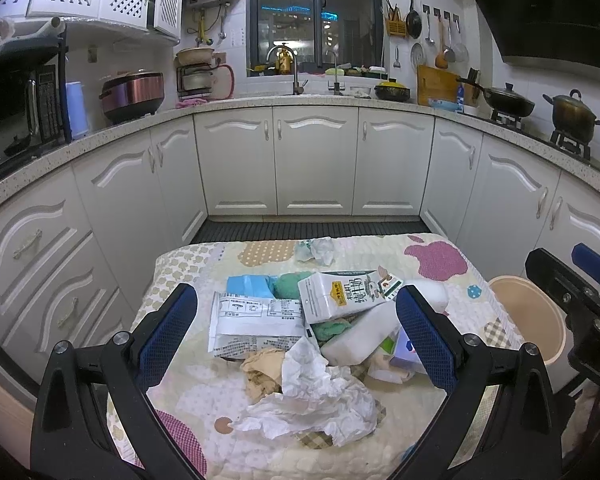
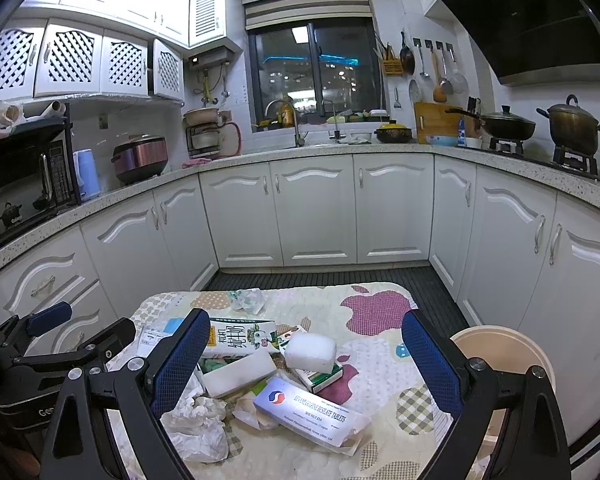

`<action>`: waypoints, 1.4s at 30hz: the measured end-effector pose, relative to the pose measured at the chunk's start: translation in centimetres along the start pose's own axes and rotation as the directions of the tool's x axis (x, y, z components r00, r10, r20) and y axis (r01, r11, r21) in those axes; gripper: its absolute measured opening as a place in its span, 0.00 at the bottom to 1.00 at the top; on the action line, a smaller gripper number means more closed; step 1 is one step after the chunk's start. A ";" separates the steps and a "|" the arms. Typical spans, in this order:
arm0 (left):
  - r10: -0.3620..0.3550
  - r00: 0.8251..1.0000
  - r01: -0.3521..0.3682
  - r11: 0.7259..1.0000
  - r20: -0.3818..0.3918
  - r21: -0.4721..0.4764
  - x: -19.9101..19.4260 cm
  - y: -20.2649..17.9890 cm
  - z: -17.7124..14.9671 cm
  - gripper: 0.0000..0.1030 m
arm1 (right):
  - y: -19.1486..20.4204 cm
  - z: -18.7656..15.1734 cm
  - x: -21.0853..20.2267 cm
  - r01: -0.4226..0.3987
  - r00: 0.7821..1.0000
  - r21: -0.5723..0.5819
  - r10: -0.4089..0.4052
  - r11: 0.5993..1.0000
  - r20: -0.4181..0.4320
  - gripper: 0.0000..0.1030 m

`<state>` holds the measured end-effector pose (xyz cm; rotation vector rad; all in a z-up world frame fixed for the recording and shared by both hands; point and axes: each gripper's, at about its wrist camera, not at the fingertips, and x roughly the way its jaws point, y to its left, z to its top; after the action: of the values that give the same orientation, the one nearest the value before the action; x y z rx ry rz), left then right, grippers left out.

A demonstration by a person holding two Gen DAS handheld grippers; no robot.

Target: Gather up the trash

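A pile of trash lies on a small table with a patterned cloth [image 1: 188, 264]. It holds a milk carton [image 1: 340, 294], a white printed wrapper [image 1: 256, 320], crumpled white paper [image 1: 320, 400], white foam blocks [image 2: 310, 352] and a tablet box [image 2: 312, 410]. My left gripper [image 1: 296, 320] is open and empty above the near side of the pile. My right gripper [image 2: 304, 354] is open and empty above the pile's right part. A beige trash bin [image 2: 504, 356] stands at the table's right side; it also shows in the left wrist view [image 1: 528, 312].
White kitchen cabinets [image 1: 316, 160] surround the table on three sides, with a dark floor mat [image 1: 312, 230] behind it. A crumpled tissue [image 1: 316, 250] lies at the table's far edge. The counter carries a rice cooker [image 1: 132, 94], pots and a sink.
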<state>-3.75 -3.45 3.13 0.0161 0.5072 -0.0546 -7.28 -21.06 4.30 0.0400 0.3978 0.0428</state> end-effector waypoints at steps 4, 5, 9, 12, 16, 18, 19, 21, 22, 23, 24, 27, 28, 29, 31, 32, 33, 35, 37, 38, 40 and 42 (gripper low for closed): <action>-0.001 1.000 0.001 1.000 -0.001 0.000 0.0 -0.1 0.1 0.97 | 0.0 0.0 0.0 -0.001 1.000 0.001 0.001 1.000 0.002 0.93; 0.000 1.000 0.000 1.000 -0.001 0.000 0.0 -0.1 0.1 0.97 | 0.0 0.0 0.0 -0.001 1.000 0.002 0.001 1.000 0.001 0.93; -0.001 1.000 0.001 1.000 -0.002 0.000 0.1 -0.1 0.1 0.97 | 0.0 0.0 0.0 0.000 1.000 0.000 0.000 1.000 0.002 0.93; 0.002 1.000 -0.002 1.000 -0.007 0.000 0.1 -0.1 0.0 0.97 | -0.1 0.0 0.1 -0.002 1.000 0.004 0.002 1.000 -0.002 0.93; 0.004 1.000 -0.004 1.000 -0.011 -0.004 0.2 -0.1 0.1 0.97 | -0.3 0.0 0.2 -0.004 1.000 0.006 0.004 1.000 -0.008 0.93; 0.004 1.000 -0.004 1.000 -0.011 -0.004 0.2 -0.2 0.1 0.97 | -0.3 0.0 0.3 -0.004 1.000 0.006 0.005 1.000 -0.009 0.93; 0.003 1.000 -0.003 1.000 -0.012 -0.003 0.2 -0.3 0.2 0.97 | -0.4 0.0 0.3 -0.004 1.000 0.006 0.004 1.000 -0.009 0.93; 0.002 1.000 -0.002 1.000 -0.011 -0.002 0.2 -0.4 0.2 0.97 | -0.4 -0.1 0.3 -0.005 1.000 0.007 0.005 1.000 -0.010 0.93; 0.002 1.000 -0.002 1.000 -0.010 -0.002 0.2 -0.5 0.3 0.97 | -0.4 -0.1 0.3 -0.005 1.000 0.007 0.005 1.000 -0.011 0.93; 0.002 1.000 -0.002 1.000 -0.013 -0.004 0.4 0.0 0.0 0.97 | -0.3 -0.2 0.4 -0.004 1.000 0.007 0.004 1.000 -0.013 0.93; 0.001 1.000 -0.001 1.000 -0.013 -0.005 0.4 0.0 0.0 0.97 | -0.3 -0.2 0.5 -0.003 1.000 0.006 0.003 1.000 -0.014 0.93; -0.002 1.000 0.002 1.000 -0.012 -0.008 0.5 0.0 0.0 0.97 | -0.1 -0.3 0.6 -0.003 1.000 0.003 0.003 1.000 -0.017 0.93; -0.002 1.000 0.002 1.000 -0.013 -0.009 0.5 0.0 0.0 0.96 | -0.1 -0.3 0.6 -0.003 1.000 0.002 0.003 1.000 -0.017 0.93; -0.003 1.000 0.003 1.000 -0.014 -0.009 0.6 0.0 0.0 0.96 | -0.1 -0.3 0.6 -0.003 1.000 0.002 0.003 1.000 -0.017 0.93; -0.004 1.000 0.004 1.000 -0.015 -0.007 0.7 -0.1 0.0 0.96 | -0.1 -0.3 0.6 -0.002 1.000 0.001 0.002 1.000 -0.018 0.93; -0.004 1.000 0.004 1.000 -0.015 -0.006 0.7 -0.2 0.0 0.96 | -0.1 -0.3 0.7 -0.003 1.000 0.000 0.003 1.000 -0.019 0.93; -0.004 1.000 0.004 1.000 -0.015 -0.005 0.8 -0.2 0.0 0.96 | -0.1 -0.3 0.7 -0.004 1.000 -0.001 0.004 1.000 -0.021 0.93; -0.001 1.000 0.001 1.000 -0.014 -0.006 0.4 0.0 -0.1 0.96 | 0.0 -0.4 0.8 -0.005 1.000 -0.002 0.005 1.000 -0.022 0.93; 0.000 1.000 0.000 1.000 -0.013 -0.006 0.4 0.0 -0.1 0.96 | 0.0 -0.4 0.8 -0.007 1.000 -0.002 0.007 1.000 -0.023 0.93; 0.000 1.000 0.000 1.000 -0.012 -0.006 0.4 -0.1 -0.2 0.96 | 0.0 -0.3 0.8 -0.007 1.000 -0.002 0.007 1.000 -0.022 0.93; -0.002 1.000 0.002 1.000 -0.014 -0.006 0.4 0.0 -0.1 0.96 | 0.0 -0.3 0.8 -0.007 1.000 -0.002 0.007 1.000 -0.021 0.93; -0.001 1.000 0.001 1.000 -0.014 -0.005 0.4 0.0 -0.1 0.96 | 0.0 -0.3 0.8 -0.008 1.000 -0.001 0.008 1.000 -0.022 0.93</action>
<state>-3.46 -3.43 2.83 0.0113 0.5209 -0.0543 -6.62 -20.97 3.75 0.0403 0.4194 0.0511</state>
